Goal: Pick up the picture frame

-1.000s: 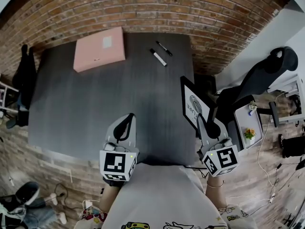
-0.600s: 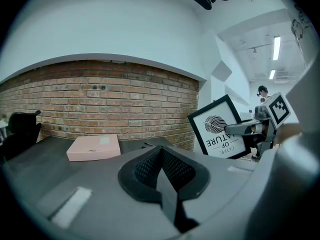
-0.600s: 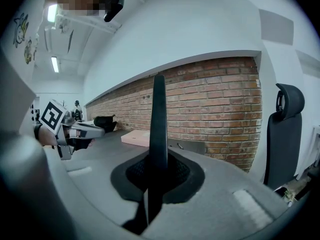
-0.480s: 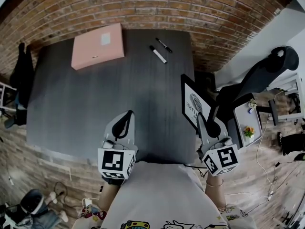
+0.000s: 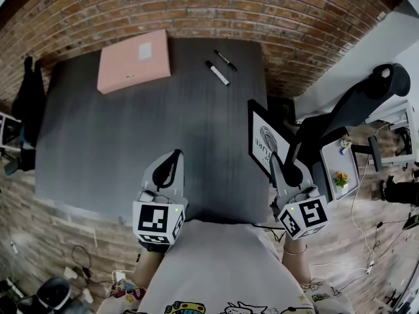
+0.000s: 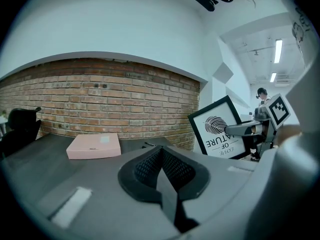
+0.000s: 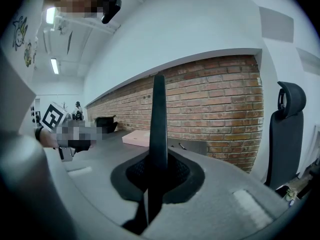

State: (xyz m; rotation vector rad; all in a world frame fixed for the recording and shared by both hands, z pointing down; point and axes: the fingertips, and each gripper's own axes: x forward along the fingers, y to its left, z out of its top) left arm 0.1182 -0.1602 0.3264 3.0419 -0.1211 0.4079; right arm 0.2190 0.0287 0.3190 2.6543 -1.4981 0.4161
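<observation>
The picture frame is black with a white print of a leaf and lettering. It stands upright on edge just past the table's right side. My right gripper is shut on its near edge. In the right gripper view the frame shows edge-on as a thin black bar rising from between the jaws. My left gripper is shut and empty over the near part of the dark table. The left gripper view shows the frame to the right, with the right gripper on it.
A flat pink box lies at the table's far left. Two markers lie at the far right near the brick wall. A black office chair and a small stand with flowers are to the right of the frame.
Both grippers and the frame stay where they were; only the head view has shifted a little.
</observation>
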